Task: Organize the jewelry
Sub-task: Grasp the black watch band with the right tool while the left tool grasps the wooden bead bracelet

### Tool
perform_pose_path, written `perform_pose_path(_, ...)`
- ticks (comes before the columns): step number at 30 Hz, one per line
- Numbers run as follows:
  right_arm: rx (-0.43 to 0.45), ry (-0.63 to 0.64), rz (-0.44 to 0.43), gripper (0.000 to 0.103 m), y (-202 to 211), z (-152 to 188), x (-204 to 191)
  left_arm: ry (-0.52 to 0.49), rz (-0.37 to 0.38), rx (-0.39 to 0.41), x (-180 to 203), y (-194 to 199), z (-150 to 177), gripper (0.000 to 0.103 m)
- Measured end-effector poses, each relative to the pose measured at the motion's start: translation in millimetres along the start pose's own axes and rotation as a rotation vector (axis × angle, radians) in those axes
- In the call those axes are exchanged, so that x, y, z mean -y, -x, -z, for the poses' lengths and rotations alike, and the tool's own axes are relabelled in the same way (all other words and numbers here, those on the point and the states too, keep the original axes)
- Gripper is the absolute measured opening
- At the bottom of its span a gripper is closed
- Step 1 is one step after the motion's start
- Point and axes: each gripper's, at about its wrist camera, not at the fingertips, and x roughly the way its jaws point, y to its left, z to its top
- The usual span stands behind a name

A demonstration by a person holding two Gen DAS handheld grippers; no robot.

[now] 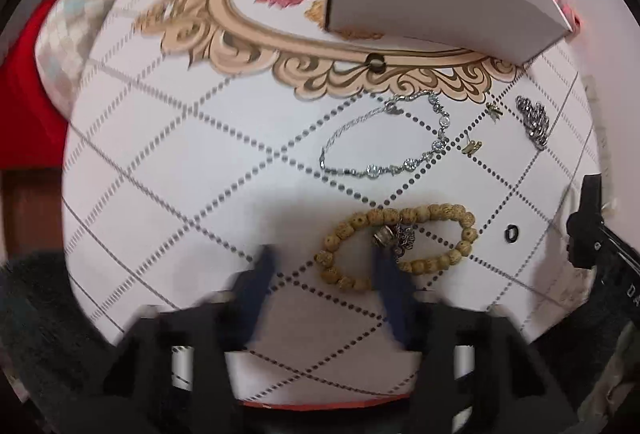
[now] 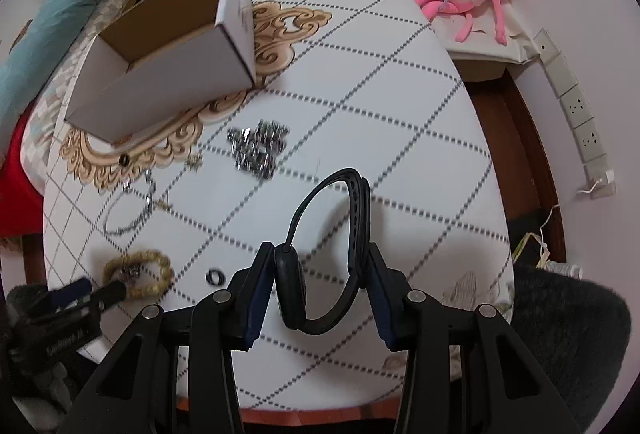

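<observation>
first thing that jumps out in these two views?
The black watch clamped in the right tool, held above the table. Next, the open white box at the table's far side, on the gold ornament print. Then the beaded bracelet lying at the open left tool, its right finger over the beads.

Matt cardboard box (image 2: 168,74), shiny metal chain (image 1: 384,138), rough wooden bead bracelet (image 1: 400,242).

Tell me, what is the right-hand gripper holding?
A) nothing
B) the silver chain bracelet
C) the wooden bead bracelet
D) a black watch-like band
D: the right gripper is closed on the black band, while the bead bracelet and silver chain bracelet lie on the table.
</observation>
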Motion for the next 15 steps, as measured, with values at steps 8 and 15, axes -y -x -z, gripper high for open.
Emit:
perform_pose_path(8,0.0,-0.002,0.009,0.045,0,10,-4,-0.043,0.04,0.052,9,7,9,0.007)
perform_pose_path(15,0.039,-0.011,-0.017,0.045,17,6,-1,-0.071,0.109,0.1,9,49,8,0.007)
